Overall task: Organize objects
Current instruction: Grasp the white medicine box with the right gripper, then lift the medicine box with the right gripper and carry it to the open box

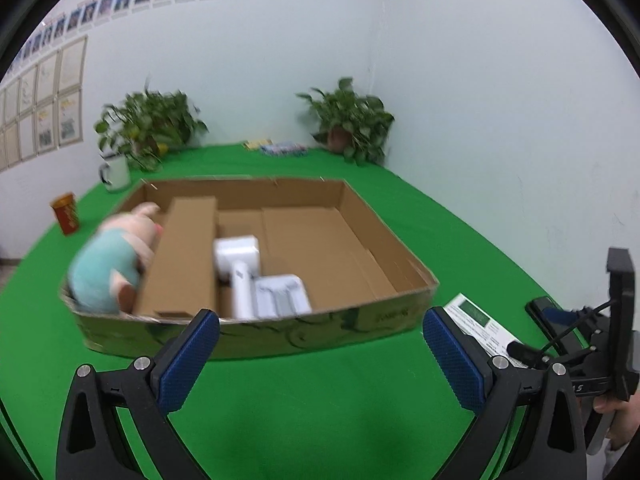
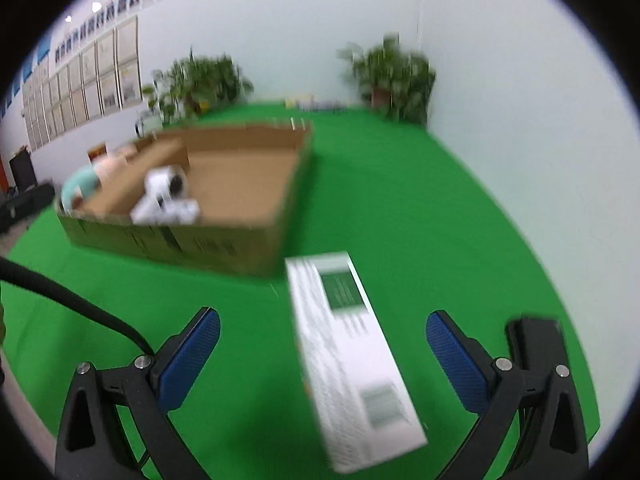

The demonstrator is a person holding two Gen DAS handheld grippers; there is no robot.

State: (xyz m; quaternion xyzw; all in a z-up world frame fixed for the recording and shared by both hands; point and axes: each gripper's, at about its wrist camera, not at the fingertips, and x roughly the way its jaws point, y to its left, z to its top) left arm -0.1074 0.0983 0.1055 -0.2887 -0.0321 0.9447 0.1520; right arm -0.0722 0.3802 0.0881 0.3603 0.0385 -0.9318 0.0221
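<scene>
A shallow cardboard tray (image 1: 248, 332) (image 2: 224, 248) lies on the green cloth. Inside it are a plush pig (image 1: 112, 264) (image 2: 84, 184) at the left end, a long brown carton (image 1: 184, 256) beside it, and white boxes (image 1: 240, 252) (image 2: 168, 196) near the middle. A long white box with a green label (image 2: 352, 356) (image 1: 476, 320) lies on the cloth right of the tray. My right gripper (image 2: 323, 316) is open with this box between its fingers, pads apart from it. My left gripper (image 1: 320, 320) is open and empty, just before the tray's front wall.
Two potted plants (image 1: 148, 128) (image 1: 352, 120) stand at the back by the walls. A white mug (image 1: 116, 172) and a red can (image 1: 66, 214) are at the left, small packets (image 1: 280, 147) at the back. A black flat object (image 2: 536, 344) lies right of the white box. A hand (image 1: 616, 412) holds the right gripper.
</scene>
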